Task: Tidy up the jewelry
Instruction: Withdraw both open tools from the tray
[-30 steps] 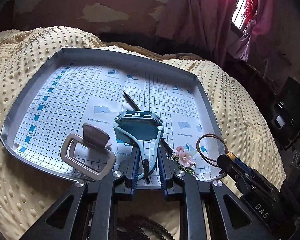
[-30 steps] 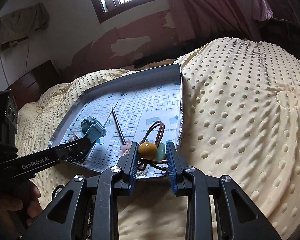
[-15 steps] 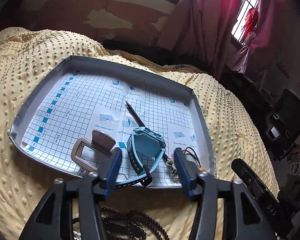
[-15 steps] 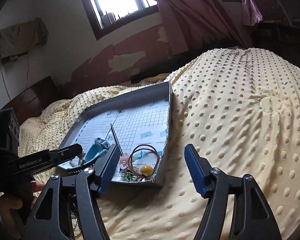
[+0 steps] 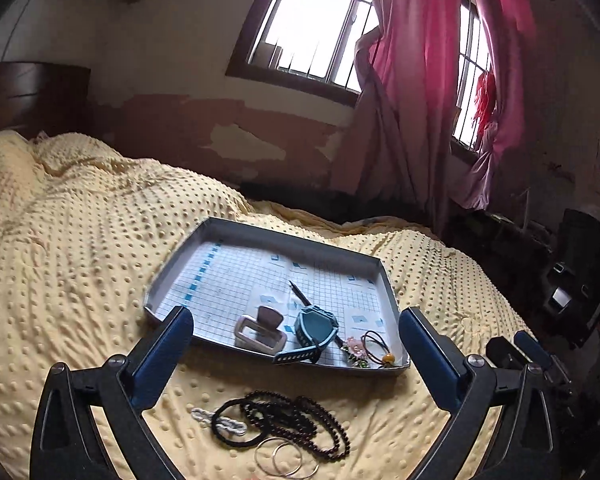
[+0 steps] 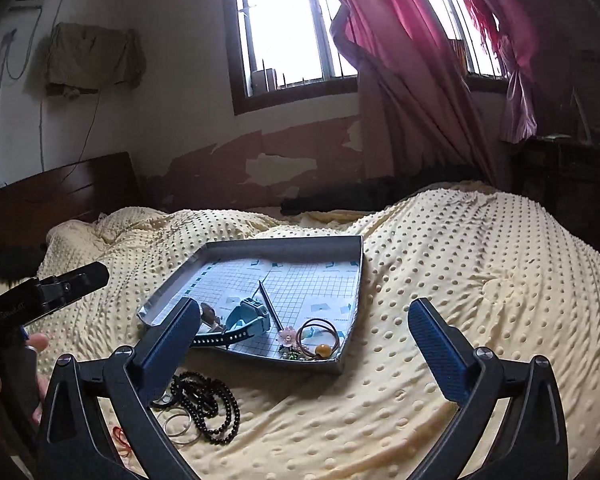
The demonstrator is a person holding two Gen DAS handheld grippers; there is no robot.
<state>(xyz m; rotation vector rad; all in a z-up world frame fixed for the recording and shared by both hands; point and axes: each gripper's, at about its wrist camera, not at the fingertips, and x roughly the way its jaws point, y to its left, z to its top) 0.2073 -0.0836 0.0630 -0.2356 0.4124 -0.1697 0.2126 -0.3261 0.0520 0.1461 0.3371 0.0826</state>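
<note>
A bed (image 5: 80, 280) under a yellow dotted blanket fills the middle and lower part of both views. On it, near the centre of each frame, sits a grey tray (image 5: 388, 292) lined with gridded paper.

The left hand-held gripper (image 5: 296, 348) and the right hand-held gripper (image 6: 304, 340) both hang above the blanket at the bottom of their frames, each with its 2 blue-padded fingers spread wide and nothing between them. In the right wrist view the left one also shows at the left edge, held by a hand (image 6: 36, 344).

Along the tray's near edge lie, from left to right in the left wrist view, a beige hair claw (image 5: 260, 330), a blue watch (image 5: 314, 330) with its dark strap reaching the rim, a pink flower clip (image 5: 356, 346) and a brown hair tie (image 5: 376, 346) with an amber bead. A thin dark pin (image 5: 300, 296) lies behind the watch.

On the blanket just in front of the tray, at lower centre, lies a heap: a black bead necklace (image 5: 300, 420), a black hair band (image 5: 228, 432), a white chain (image 5: 216, 420) and 2 silver rings (image 5: 280, 458).
</note>
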